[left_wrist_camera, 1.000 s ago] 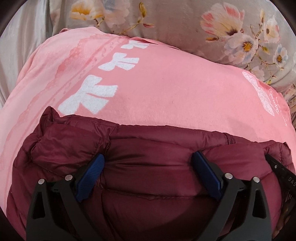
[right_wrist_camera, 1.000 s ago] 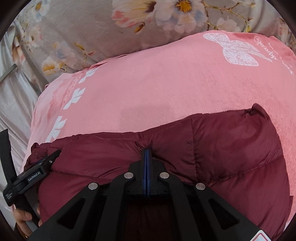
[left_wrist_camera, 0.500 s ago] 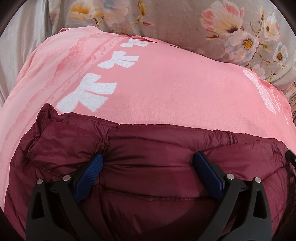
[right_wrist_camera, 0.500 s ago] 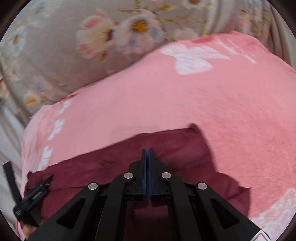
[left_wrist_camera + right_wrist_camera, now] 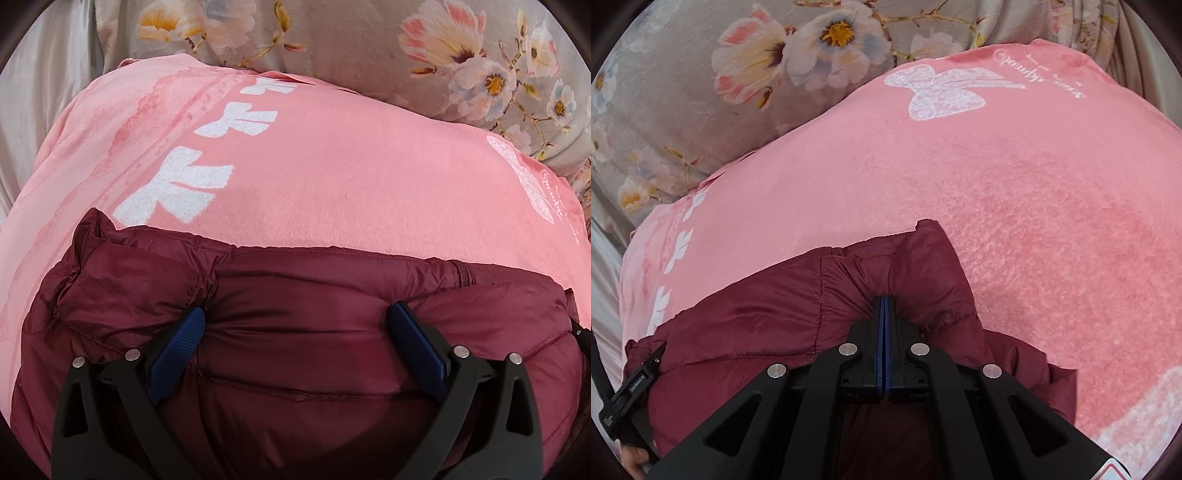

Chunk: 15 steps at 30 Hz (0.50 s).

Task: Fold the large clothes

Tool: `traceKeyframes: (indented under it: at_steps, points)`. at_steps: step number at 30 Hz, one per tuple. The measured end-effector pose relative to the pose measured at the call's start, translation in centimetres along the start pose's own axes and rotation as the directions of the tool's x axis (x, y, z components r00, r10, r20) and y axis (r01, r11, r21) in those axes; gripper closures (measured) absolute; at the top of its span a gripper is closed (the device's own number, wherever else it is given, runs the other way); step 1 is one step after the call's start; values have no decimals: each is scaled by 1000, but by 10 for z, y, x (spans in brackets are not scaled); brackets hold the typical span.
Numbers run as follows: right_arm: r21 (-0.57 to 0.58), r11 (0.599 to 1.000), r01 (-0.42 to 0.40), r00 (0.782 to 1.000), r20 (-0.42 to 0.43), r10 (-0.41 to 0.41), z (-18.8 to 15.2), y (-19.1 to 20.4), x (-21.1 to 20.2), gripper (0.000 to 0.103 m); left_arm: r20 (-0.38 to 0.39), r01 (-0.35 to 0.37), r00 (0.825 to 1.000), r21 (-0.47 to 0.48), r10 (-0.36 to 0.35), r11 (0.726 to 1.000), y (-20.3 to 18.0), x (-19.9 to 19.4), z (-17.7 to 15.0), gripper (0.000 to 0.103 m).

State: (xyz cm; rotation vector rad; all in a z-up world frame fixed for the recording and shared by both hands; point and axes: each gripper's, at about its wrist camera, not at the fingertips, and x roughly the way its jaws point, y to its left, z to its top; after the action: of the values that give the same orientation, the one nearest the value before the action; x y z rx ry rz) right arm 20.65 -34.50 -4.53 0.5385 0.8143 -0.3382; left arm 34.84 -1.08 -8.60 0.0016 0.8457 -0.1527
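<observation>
A maroon puffer jacket (image 5: 295, 354) lies bunched on a pink blanket (image 5: 332, 177). My left gripper (image 5: 295, 325) is open, its blue pads (image 5: 177, 350) spread wide and pressed down on the jacket's padded top. In the right wrist view the same jacket (image 5: 775, 325) fills the lower left. My right gripper (image 5: 883, 306) is shut on a fold near the jacket's right corner, which stands up in a peak. The left gripper's black body (image 5: 631, 391) shows at the far left edge of that view.
The pink blanket (image 5: 1034, 221) has white bow prints and a white butterfly (image 5: 942, 92). Behind it lies grey floral bedding (image 5: 369, 40), also in the right wrist view (image 5: 701, 92). Pale sheet (image 5: 44, 96) runs along the left.
My right gripper swung to the right along the jacket and now pinches its right corner. The left gripper stayed open on the jacket and barely moved.
</observation>
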Motion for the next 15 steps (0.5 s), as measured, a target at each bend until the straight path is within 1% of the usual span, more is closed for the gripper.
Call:
traceKeyframes:
  at_steps: [1, 2, 3, 4, 5, 8, 11, 12, 15]
  points:
    - [8, 1000, -15, 1000, 18, 15, -1, 6, -10, 88, 0, -2, 1000, 1, 2, 1000, 0, 0, 0, 5]
    - [11, 999, -50, 998, 31, 50, -3, 13, -18, 88, 0, -4, 1000, 2, 4, 1000, -1, 0, 0, 5]
    - [-9, 992, -128, 991, 38, 128, -5, 30, -29, 89, -1, -7, 1000, 3, 7, 1000, -1, 0, 0, 5]
    - [-44, 986, -160, 986, 29, 161, -9, 46, -34, 89, 0, -7, 1000, 4, 7, 1000, -1, 0, 0, 5]
    - [-81, 981, -178, 984, 17, 180, -13, 60, -36, 89, 0, -8, 1000, 4, 8, 1000, -1, 0, 0, 5]
    - [-231, 942, -245, 969, -43, 241, -33, 119, -35, 89, 0, -7, 1000, 4, 7, 1000, -1, 0, 0, 5]
    - [-278, 925, -258, 966, -97, 240, -49, 145, -20, 90, 0, -5, 1000, 1, 5, 1000, -1, -1, 1, 5]
    - [-289, 924, -249, 968, -116, 225, -56, 151, -11, 90, 0, -4, 1000, 0, 4, 1000, 0, -1, 1, 5]
    - [-304, 925, -229, 972, -121, 201, -62, 152, 0, 93, 3, 2, 1000, -6, -2, 1000, 1, -1, 1, 5]
